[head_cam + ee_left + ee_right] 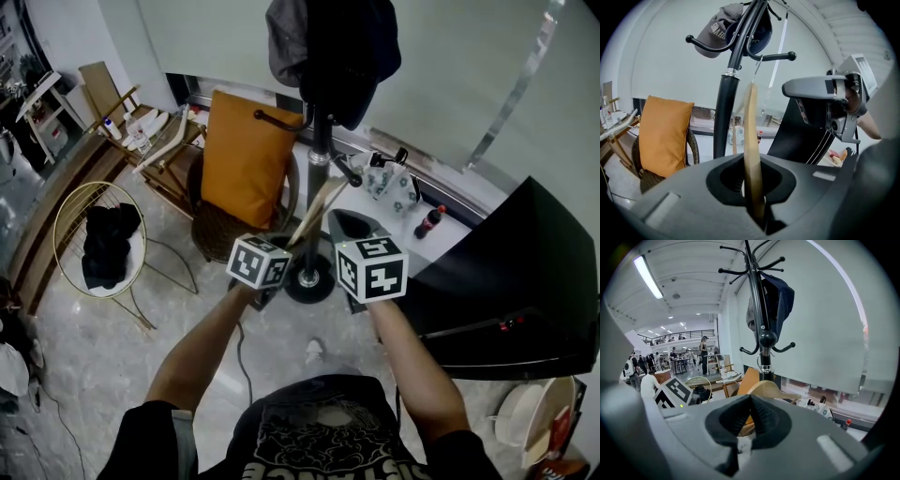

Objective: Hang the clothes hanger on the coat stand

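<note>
The black coat stand rises in front of me, with caps hung at its top. My left gripper is shut on the wooden clothes hanger, which slants up toward the pole. In the left gripper view the hanger stands edge-on between the pads of the left gripper. Its wire hook reaches a stand peg; I cannot tell if it rests there. My right gripper is close beside it, shut and empty, with the hanger just beyond its tips.
A wicker chair with an orange cushion stands left of the stand's base. A round wire basket holding black cloth is further left. A black panel fills the right, and a cola bottle lies near the window ledge.
</note>
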`<state>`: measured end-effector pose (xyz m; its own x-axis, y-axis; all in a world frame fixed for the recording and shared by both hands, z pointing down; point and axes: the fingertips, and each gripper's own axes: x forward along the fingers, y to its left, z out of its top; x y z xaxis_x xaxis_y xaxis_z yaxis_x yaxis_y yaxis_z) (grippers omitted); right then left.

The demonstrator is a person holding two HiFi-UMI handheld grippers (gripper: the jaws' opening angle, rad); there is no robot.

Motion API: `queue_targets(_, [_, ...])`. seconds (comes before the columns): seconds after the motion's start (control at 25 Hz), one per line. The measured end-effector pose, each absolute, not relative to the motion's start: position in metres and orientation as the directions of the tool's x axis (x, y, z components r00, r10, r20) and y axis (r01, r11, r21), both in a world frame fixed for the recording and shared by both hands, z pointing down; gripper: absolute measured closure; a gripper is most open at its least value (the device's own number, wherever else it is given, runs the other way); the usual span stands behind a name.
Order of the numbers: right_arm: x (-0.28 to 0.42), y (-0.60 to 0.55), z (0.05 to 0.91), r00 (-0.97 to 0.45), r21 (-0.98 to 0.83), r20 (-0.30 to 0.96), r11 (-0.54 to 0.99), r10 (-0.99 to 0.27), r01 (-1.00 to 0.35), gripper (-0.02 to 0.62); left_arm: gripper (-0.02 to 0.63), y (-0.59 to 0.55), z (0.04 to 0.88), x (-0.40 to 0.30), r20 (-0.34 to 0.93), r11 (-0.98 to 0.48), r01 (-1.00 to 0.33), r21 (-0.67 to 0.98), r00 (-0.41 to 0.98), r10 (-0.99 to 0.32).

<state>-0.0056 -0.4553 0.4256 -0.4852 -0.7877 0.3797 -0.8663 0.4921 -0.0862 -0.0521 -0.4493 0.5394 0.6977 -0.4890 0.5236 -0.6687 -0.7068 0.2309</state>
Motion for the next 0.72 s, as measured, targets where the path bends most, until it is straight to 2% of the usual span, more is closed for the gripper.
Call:
queue_targets(0.36, [-0.0054,-0.4523,0.4272,-0.486,-0.088,0.382,0.492,-0.786,-0.866,0.595,0.595,-0.4485,0.5392,-0.0541,0.523,-0.696,-0.687,0.208,0.680,-0.515])
queue_targets(0.72, [-0.0046,-0.4503,0.4298,-0.488,-0.104,0.381,0.488,-0.785,-0.867,0.595,0.523,-0.4501,0.5386,-0.0619,0.517,-0.672,-0.709,0.214,0.666,-0.538])
